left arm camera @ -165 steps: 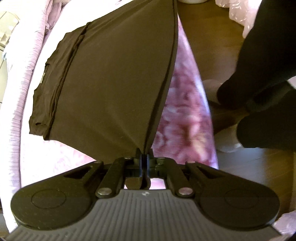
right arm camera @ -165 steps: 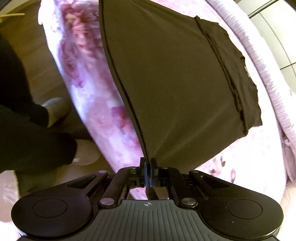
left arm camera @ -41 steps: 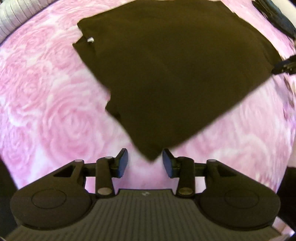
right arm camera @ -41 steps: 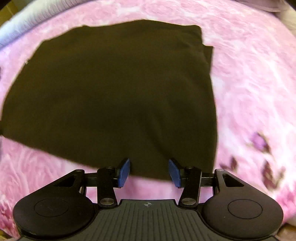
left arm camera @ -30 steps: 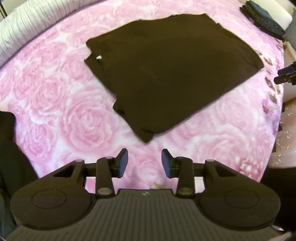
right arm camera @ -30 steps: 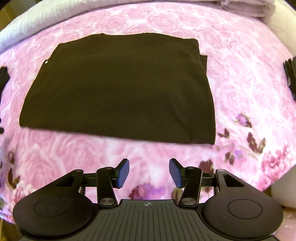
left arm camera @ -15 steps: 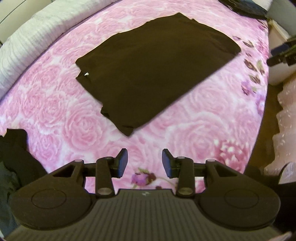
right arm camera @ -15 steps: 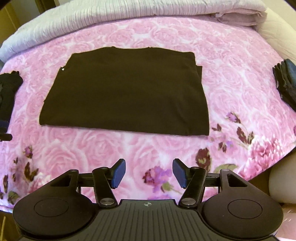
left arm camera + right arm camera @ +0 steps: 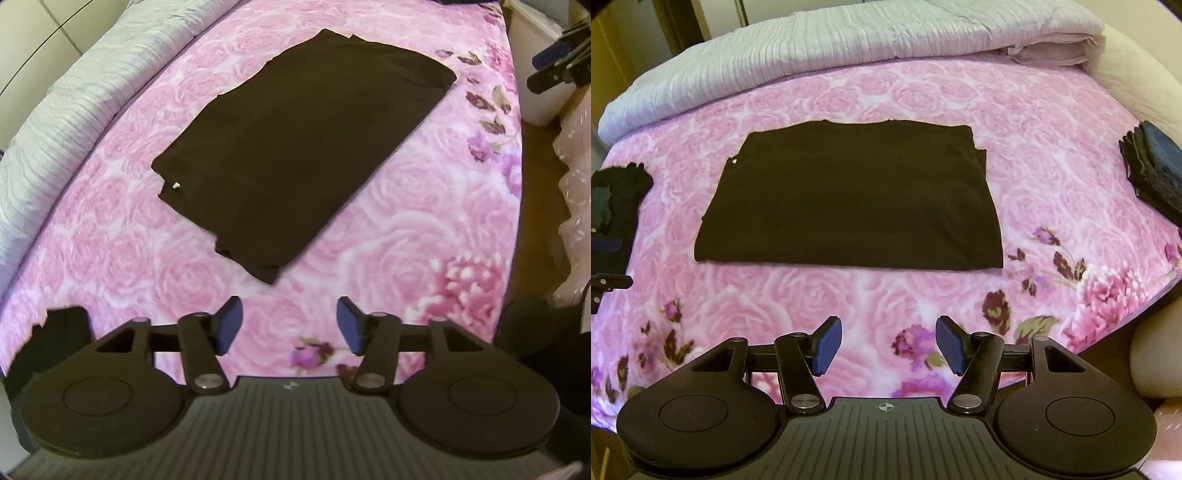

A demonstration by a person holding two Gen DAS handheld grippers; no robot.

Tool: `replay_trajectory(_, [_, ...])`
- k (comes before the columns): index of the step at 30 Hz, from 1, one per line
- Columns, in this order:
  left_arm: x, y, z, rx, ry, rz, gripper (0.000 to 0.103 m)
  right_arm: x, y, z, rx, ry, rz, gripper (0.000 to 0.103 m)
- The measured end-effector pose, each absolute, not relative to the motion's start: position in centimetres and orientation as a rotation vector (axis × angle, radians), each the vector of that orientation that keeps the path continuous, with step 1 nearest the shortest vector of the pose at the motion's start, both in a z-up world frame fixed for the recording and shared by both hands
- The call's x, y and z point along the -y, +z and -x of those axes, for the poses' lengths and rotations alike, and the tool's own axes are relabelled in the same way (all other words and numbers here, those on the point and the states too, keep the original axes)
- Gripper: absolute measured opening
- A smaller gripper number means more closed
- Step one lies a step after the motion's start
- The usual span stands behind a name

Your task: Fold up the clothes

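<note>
From the right wrist view we read the bed from left to right. At the far left edge a crumpled dark garment (image 9: 617,195) lies on the pink rose blanket (image 9: 849,295), and just below it the tip of our left gripper (image 9: 605,258) pokes into the frame. In its own view the left gripper (image 9: 288,325) hangs over bare blanket with its jaws opening and nothing between the blue pads (image 9: 229,325).

In the middle lies the folded black shirt (image 9: 849,203), flat on the blanket and well apart from both grippers. Its long axis runs left to right across the bed, parallel to the ribbed grey quilt (image 9: 812,55) bunched along the far side. The near edge is a straight fold line; the left edge slants slightly, with a small white tag (image 9: 733,160) at its far-left corner, and at the right edge an under layer peeks out past the top layer. In the left wrist view the same shirt (image 9: 303,155) runs on a diagonal, one corner pointing toward the left gripper.

Bare blanket surrounds the shirt on all four sides, with the widest strip between its near edge and us.

Our right gripper (image 9: 884,345) has its fingers apart with only blanket showing in the gap. At the far right a stack of dark folded clothes (image 9: 1152,173) sits near the bed's edge.
</note>
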State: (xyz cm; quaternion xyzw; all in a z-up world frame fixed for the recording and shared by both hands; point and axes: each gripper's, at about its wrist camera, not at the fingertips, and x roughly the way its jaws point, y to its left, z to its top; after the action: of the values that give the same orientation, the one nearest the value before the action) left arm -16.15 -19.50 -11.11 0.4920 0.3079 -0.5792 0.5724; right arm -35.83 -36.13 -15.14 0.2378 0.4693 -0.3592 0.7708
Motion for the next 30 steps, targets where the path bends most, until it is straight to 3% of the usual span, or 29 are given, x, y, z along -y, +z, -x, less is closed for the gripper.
replay_trajectory(4, [20.6, -11.5, 13.8, -0.696, -1.397, -1.179, 0.065, 36.2, -15.6, 34.5, -1.033, -0.803, -0.524, 0.060])
replay_trajectory(12, [22.5, -13.2, 8.4, -0.563, -1.499, -1.293, 0.066, 35.9, -17.2, 29.2, -1.075, -0.833, -0.554, 0.060])
replay_trajectory(20, [24.0, -16.5, 4.5, -0.177, -1.638, -1.442, 0.067, 33.2, -17.8, 22.1, -1.019, -0.742, -0.426, 0.060])
replay_trajectory(30, [27.0, -26.1, -0.4, 0.376, -1.759, -1.684, 0.066, 28.0, -25.1, 11.7, -1.145, -0.516, -0.224, 0.060])
